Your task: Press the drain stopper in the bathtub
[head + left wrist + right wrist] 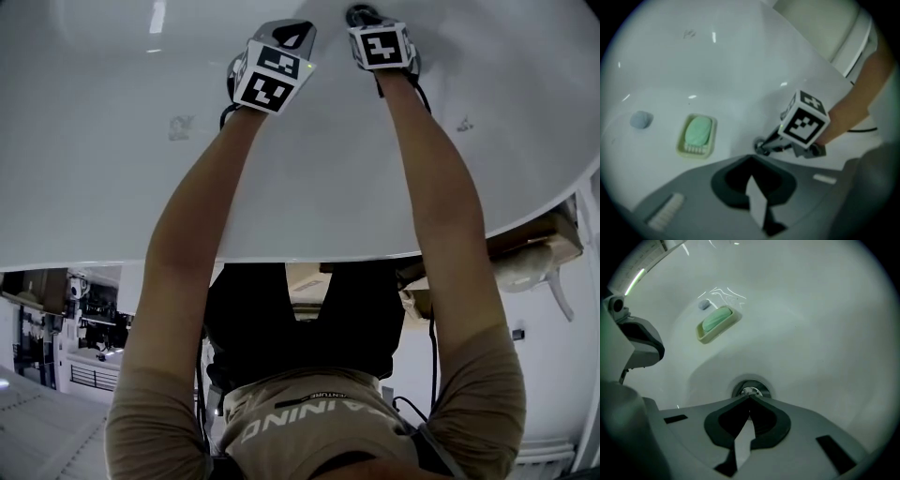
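Two tongs down inside the white bathtub (pixel 112 187), both pinched fully shut with nothing caught between the jaws; right gripper (pixel 750 398) aimed dead at the drain stopper (pixel 750 391), set in the tub floor right at 12 o'clock off the closed tips, touching or just shy, can't say which; left gripper (pixel 751 161) parked at roughly 9 o'clock of the right one in the head view, closed on air, clear of the drain.

Guessing on the stopper: round metal cap, rigid, probably a spring click type; not fragile, not going anywhere; likely slick, so no point pinching it; better to push straight down on the centre of the cap with the closed tips; risks skating onto the enamel if pushed off-centre.

Containers: pale green soap dish (pixel 718 324) at about 11 o'clock from the drain in the right gripper view, well apart from it, holding one mint-green bar of soap (pixel 717 318) lying flat; small bluish blob (pixel 704 304) just beyond the dish, too blurry to name; nothing else in the tub as far as visible.
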A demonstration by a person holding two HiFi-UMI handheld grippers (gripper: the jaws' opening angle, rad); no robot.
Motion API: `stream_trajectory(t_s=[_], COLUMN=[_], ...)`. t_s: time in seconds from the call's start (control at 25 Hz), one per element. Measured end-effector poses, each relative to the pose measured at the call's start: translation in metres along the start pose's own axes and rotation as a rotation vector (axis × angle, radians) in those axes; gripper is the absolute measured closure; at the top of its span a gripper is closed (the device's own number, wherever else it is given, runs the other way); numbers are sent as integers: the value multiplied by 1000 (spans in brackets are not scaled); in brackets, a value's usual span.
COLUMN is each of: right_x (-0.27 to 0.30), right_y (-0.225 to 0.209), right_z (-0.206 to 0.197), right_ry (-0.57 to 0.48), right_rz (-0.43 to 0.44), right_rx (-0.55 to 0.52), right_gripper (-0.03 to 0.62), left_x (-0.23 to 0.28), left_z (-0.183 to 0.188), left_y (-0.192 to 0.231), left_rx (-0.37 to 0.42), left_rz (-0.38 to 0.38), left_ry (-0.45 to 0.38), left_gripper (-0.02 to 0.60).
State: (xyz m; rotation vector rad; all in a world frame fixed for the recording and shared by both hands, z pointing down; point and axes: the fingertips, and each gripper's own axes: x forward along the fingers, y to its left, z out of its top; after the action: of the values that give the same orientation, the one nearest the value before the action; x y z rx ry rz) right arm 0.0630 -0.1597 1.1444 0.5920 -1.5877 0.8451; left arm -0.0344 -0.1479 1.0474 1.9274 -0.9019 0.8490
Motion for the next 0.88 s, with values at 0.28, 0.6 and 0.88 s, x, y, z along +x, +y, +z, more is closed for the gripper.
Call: stream_trajectory(t_s=[0.28,0.6,0.88], right_x=[-1,0,-14], right_y=[-6,-5,4], right_z=[5,2,12], right_ry=[50,77,-70], right_rz=[-12,-68,-27], right_rx=[-3,-51,-39], right_gripper=[583,583,585], left_x=[-1,4,-14], left_z=[-3,-5,1], left_y=[-4,-2,-3], left_rx=[24,26,5], left_rz=[-24,-28,-13], left_ry=[-4,-3,-7], left_gripper=[580,580,580])
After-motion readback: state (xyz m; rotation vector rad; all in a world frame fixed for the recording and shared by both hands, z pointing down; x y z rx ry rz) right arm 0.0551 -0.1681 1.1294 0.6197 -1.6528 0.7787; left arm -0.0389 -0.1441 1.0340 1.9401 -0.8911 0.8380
